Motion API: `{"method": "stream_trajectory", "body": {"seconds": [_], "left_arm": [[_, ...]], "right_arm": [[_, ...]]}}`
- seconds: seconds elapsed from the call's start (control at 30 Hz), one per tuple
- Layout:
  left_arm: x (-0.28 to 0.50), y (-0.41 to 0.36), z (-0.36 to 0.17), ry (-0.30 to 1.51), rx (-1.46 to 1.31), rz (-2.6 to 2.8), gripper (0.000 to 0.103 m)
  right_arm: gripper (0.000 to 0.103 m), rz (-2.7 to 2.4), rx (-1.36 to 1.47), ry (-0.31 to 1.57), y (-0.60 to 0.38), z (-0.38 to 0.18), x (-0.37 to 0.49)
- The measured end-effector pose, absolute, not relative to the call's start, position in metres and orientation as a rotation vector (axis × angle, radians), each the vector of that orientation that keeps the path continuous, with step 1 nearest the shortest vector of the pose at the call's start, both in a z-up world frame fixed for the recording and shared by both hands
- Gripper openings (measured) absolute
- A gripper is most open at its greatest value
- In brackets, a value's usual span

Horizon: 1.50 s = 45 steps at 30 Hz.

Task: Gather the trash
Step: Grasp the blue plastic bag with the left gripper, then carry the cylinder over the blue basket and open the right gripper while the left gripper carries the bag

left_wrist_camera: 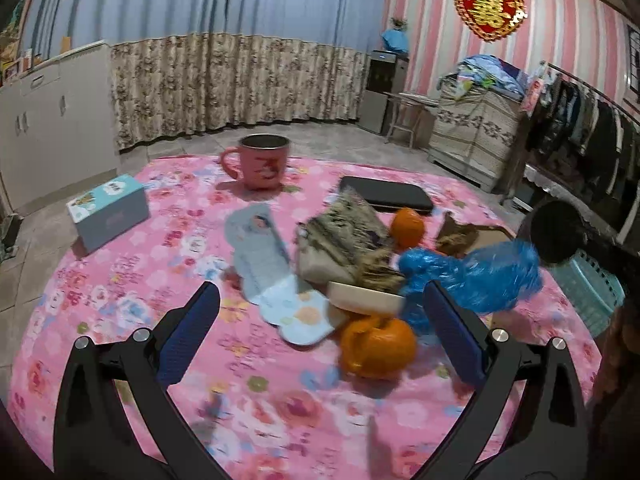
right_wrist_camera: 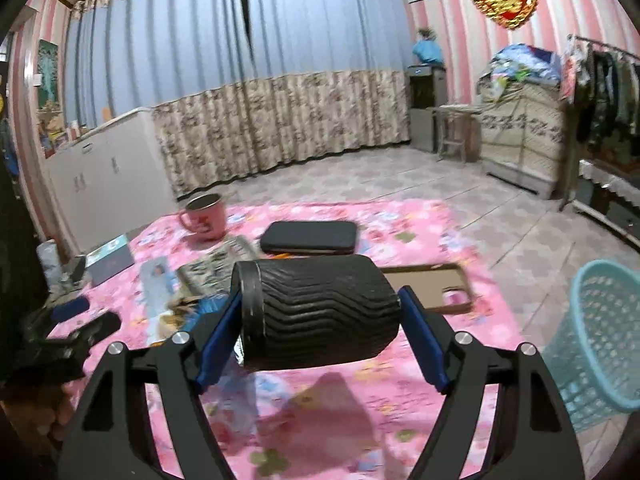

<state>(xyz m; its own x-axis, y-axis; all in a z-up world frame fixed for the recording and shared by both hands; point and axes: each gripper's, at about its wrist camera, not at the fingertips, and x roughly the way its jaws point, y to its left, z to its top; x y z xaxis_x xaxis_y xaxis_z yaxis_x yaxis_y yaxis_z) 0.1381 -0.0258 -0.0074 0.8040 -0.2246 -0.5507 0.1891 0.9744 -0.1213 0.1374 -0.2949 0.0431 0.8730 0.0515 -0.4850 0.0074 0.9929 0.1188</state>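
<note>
Trash, wrappers and orange peel (left_wrist_camera: 376, 346), still litters our pink floral cloth (left_wrist_camera: 120, 280); our right gripper (right_wrist_camera: 320, 316) clamps a ribbed black cylinder (right_wrist_camera: 320, 312) near the turquoise basket (right_wrist_camera: 600, 340), while our left gripper (left_wrist_camera: 320, 332) gapes wide and empty.

Home bedroom: curtains (right_wrist_camera: 240, 80), clothes rack (right_wrist_camera: 604, 92).

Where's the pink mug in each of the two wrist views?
Left wrist view: the pink mug stands at the far edge of the table, top centre, handle to the left.
Right wrist view: the mug sits far left of centre, near the table's back corner.
Shared landmark: the black case, just right of it.
</note>
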Motion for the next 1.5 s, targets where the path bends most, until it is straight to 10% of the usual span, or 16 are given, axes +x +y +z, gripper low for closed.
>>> {"method": "stream_trajectory", "body": {"seconds": [0.5,0.8,0.97,1.5], "left_arm": [[0.135,-0.133,-0.027,0.654,0.040,-0.337,0.098],[0.174,-0.157,-0.053,0.822,0.085,-0.295,0.055],[0.183,-0.148,-0.051,0.831,0.049,-0.295,0.013],[0.158,-0.151,0.031,0.633,0.041,-0.308,0.011]], "right_arm": [[0.075,-0.069,0.245,0.503,-0.382,0.046,0.121],[0.075,-0.053,0.265,0.497,-0.379,0.045,0.120],[0.075,-0.053,0.270,0.500,-0.376,0.044,0.120],[0.075,-0.063,0.207,0.445,-0.367,0.063,0.105]]}}
